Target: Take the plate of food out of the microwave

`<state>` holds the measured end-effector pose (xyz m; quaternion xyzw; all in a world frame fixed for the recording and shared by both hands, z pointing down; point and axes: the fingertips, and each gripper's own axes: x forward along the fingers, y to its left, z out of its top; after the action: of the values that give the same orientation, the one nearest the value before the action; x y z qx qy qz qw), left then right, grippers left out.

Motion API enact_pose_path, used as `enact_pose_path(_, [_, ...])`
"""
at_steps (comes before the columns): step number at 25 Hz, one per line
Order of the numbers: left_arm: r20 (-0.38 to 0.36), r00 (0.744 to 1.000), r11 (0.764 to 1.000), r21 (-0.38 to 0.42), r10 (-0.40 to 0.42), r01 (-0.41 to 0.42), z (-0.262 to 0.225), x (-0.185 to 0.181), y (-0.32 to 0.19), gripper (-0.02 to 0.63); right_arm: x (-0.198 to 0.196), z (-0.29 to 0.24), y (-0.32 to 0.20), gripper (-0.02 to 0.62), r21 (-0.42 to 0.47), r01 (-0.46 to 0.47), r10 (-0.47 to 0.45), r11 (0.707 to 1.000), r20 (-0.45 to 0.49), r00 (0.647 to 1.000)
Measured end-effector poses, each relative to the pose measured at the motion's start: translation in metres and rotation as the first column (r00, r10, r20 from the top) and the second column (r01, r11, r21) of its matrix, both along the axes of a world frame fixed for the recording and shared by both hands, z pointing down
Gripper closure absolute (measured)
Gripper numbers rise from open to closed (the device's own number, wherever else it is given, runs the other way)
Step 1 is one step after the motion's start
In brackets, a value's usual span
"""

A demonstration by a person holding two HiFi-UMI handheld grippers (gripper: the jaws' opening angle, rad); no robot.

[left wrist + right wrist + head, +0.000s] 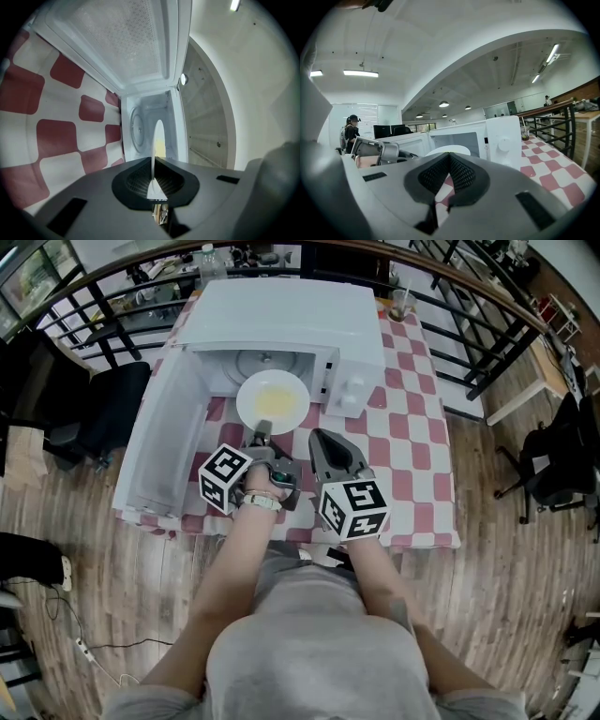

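– Grey shirt (309, 652) is filling the bottom of the head view. What is the person doing?
– Holding two tongs out toward the microwave (281, 310). Its door (169, 442) is hanging wide open on the left.
– Are the left tongs (263, 427) holding something?
– Yes. They are pinching the near edge of the plate (272, 399), squeezed tight on it. The plate is sitting half in and half out of the microwave's mouth, with its front part over the checked cloth (412, 427).
– And the right tongs (317, 434)?
– They are closed too, but nothing is sitting between them. They are hovering just beside the plate, on its right, not touching it.
– So which step is going on?
– I think it is the pulling-out step. The plate is not all the way out yet.
– What is coming next?
– Pulling it straight toward the person, I guess, and keeping it flat so nothing is sliding off.
– What is lying on the plate?
– Some flat yellow food (274, 397). I am not able to tell what kind. Inside the microwave only the round glass tray (265, 360) is showing.
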<state>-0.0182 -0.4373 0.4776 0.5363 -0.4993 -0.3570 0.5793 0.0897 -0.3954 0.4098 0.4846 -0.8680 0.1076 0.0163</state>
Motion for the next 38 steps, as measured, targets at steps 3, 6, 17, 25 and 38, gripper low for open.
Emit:
enact_pose_path(3, [-0.008, 1.000, 1.000, 0.016, -0.001, 0.001, -0.001, 0.002, 0.005, 0.595, 0.001, 0.002, 0.002, 0.569, -0.011, -0.003, 0.003, 1.000, 0.004, 1.000])
enact_pose_path(6, [-0.012, 1.000, 0.999, 0.035, -0.003, 0.004, -0.003, 0.003, 0.012, 0.595, -0.001, 0.005, 0.006, 0.569, -0.027, 0.002, -0.001, 1.000, 0.019, 1.000])
enact_pose_path(17, [0.007, 1.000, 0.994, 0.104, 0.011, -0.012, -0.018, 0.002, 0.025, 0.595, -0.004, -0.002, 0.010, 0.569, 0.007, -0.024, 0.024, 1.000, 0.005, 1.000])
enact_pose_path(25, [-0.014, 1.000, 0.994, 0.111, -0.006, 0.008, -0.022, -0.004, 0.033, 0.595, -0.007, -0.003, 0.017, 0.569, 0.009, -0.015, 0.015, 1.000, 0.007, 1.000])
enact_pose_path(38, [-0.029, 0.999, 0.994, 0.110, -0.013, 0.016, -0.023, -0.003, 0.043, 0.595, -0.001, -0.003, 0.026, 0.571, 0.007, -0.027, 0.027, 1.000, -0.015, 1.000])
